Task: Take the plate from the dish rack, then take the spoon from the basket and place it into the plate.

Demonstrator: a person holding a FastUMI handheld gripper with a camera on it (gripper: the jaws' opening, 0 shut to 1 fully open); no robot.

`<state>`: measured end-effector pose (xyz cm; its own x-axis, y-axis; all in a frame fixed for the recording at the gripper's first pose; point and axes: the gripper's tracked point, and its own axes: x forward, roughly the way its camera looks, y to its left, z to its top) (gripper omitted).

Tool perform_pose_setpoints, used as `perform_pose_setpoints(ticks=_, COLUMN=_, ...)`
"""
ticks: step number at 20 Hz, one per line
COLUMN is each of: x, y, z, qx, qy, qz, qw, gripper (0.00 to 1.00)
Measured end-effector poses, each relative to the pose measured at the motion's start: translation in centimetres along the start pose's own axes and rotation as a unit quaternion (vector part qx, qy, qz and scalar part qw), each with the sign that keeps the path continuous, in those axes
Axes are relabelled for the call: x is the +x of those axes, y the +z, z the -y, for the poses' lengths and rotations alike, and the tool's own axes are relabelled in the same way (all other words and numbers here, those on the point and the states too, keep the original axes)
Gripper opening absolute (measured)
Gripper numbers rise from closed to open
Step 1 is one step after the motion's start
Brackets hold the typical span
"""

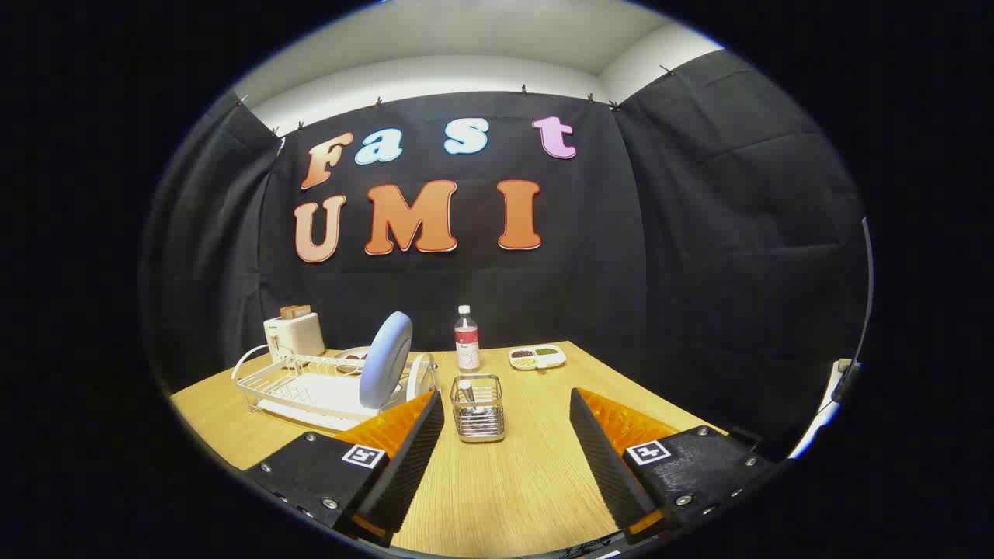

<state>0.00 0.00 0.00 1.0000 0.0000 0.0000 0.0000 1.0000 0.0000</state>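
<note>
Ahead of my fingers and off to their left, the pale blue round plate [387, 359] stands on edge in the white wire dish rack [311, 388], its face turned slantwise to me, so I see more of its broad side than its rim. My gripper [506, 423] is spread wide and holds nothing; both fingers hang above the light wooden table [497, 489], well short of the rack. My judgement is that the first move turns on swinging left and lining one finger to each side of the plate's upper rim, which rises clear of the wires. Straight ahead, just beyond my fingertips, sits the small square wire basket [478, 407] with the spoon [467, 390] standing upright in it; only its top shows clearly, the rest blurred behind the mesh. My left finger cuts off the rack's near corner and the plate's foot.
</note>
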Motion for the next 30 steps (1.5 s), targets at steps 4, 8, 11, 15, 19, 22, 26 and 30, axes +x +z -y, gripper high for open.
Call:
perform_pose_setpoints(ticks=4, x=0.0, y=0.0, z=-0.4, qx=0.0, qy=0.001, qz=0.001, qw=1.0, gripper=0.97)
perform_pose_setpoints(ticks=8, x=-0.4, y=0.7, z=-0.3, qx=-0.006, qy=-0.004, qz=0.015, qw=1.0, gripper=0.97)
perform_pose_setpoints(ticks=11, x=-0.6, y=1.0, z=-0.5, qx=-0.009, qy=0.002, qz=0.024, qw=1.0, gripper=0.97)
perform_pose_setpoints(ticks=15, x=-0.5, y=1.5, z=-0.7, qx=-0.007, qy=0.008, qz=0.03, qw=0.999, gripper=0.97)
perform_pose_setpoints(ticks=19, x=0.2, y=1.3, z=-0.9, qx=-0.007, qy=0.009, qz=0.014, qw=1.0, gripper=0.97)
perform_pose_setpoints(ticks=22, x=1.3, y=2.7, z=-1.8, qx=-0.016, qy=0.01, qz=0.021, qw=1.0, gripper=0.97)
perform_pose_setpoints(ticks=26, x=3.7, y=5.0, z=-4.8, qx=-0.019, qy=0.032, qz=0.019, qw=0.999, gripper=0.97)
perform_pose_setpoints(ticks=30, x=6.8, y=6.0, z=-8.6, qx=-0.028, qy=0.057, qz=0.002, qw=0.998, gripper=0.97)
